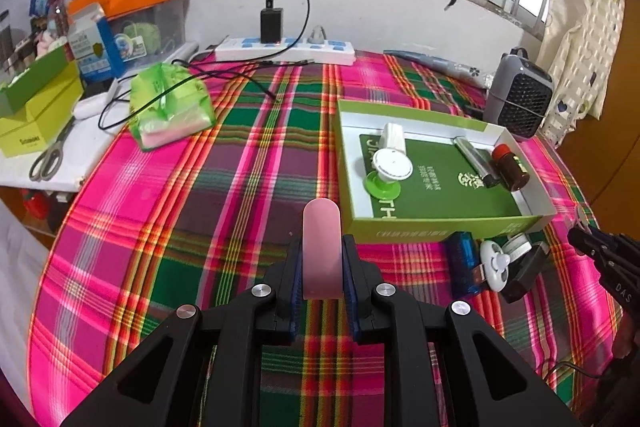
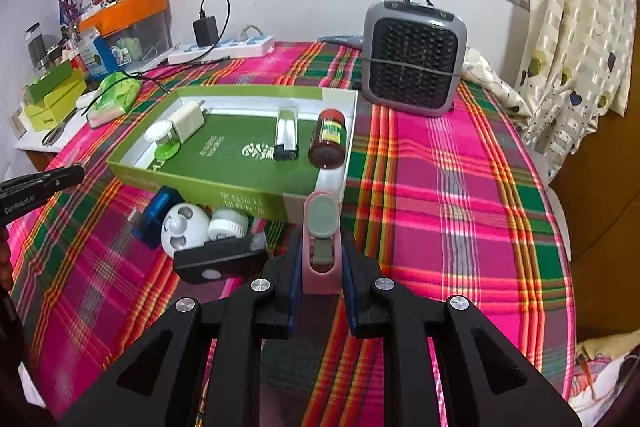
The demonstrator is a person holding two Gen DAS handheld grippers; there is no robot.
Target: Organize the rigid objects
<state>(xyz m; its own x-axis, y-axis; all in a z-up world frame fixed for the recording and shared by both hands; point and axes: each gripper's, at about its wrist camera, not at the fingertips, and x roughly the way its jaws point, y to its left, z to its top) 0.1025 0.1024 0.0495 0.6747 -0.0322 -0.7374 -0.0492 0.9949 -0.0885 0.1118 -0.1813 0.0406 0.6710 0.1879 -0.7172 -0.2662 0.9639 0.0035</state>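
1. The counter (image 1: 168, 195), under a plaid cloth, is carrying everything; the open green box (image 1: 440, 227) is sitting on it to the right of the left claw and ahead-left of the right claw.
2. The box is already holding a charger (image 2: 188, 119), a lighter (image 2: 287, 137), a brown bottle (image 2: 329, 141) and a white disc on a green base (image 2: 162, 137).
3. A cluster just outside the box's near wall is waiting: a blue item (image 2: 154, 213), a white round piece (image 2: 184, 229), a white reel (image 2: 228, 225) and a black block (image 2: 220, 261).
4. The left claw (image 1: 322, 267) is gripping a pink cap (image 1: 322, 247), long axis pointing forward, clear of the cloth.
5. The right claw (image 2: 322, 259) is gripping a pink holder (image 2: 320, 239) with a grey insert, long axis also forward, its tip lying near the box's near right corner.
6. Judgement: the right claw is the nearer to the box; each piece probably needs carrying over the near wall before release.
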